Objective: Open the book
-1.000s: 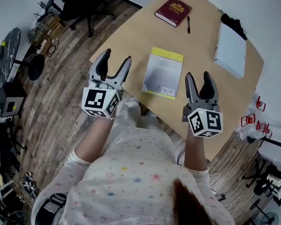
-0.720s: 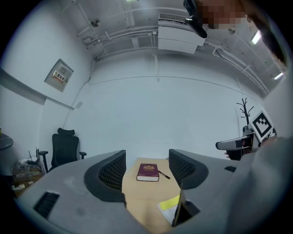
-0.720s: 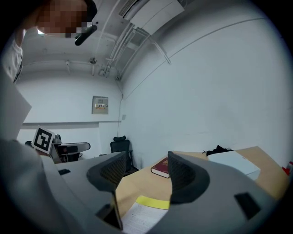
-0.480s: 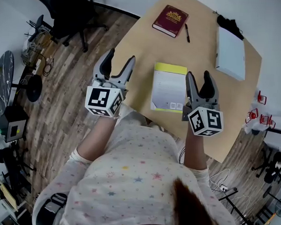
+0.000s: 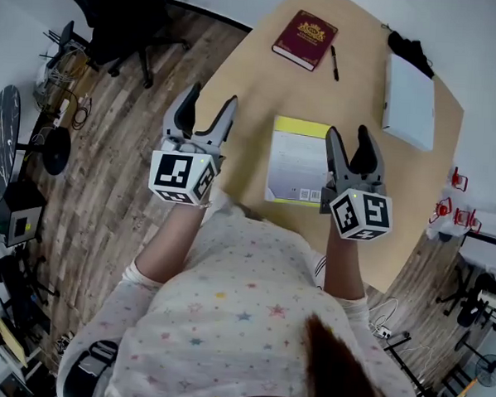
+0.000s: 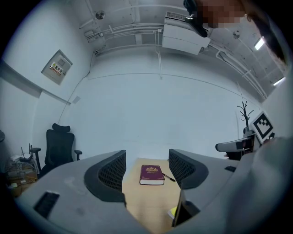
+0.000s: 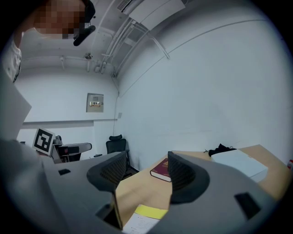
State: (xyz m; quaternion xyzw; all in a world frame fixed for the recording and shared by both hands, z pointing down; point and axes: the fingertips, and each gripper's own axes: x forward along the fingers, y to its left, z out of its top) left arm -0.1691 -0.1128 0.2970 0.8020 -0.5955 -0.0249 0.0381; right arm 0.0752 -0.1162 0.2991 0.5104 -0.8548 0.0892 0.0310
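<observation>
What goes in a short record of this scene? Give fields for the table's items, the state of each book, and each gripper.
surface: table
near item: yellow book, closed, flat, barcode side up
far items: red book, closed; pen beside it; white box
left gripper: jaws apart, nothing between them
right gripper: jaws apart, nothing between them, beside the yellow book's right edge
contact: neither gripper touches a book
task state: not yet begun

Pale walls (image 6: 160,114), a wood-plank floor (image 5: 108,186), a black office chair (image 5: 117,12) beside the tan table (image 5: 246,77).
</observation>
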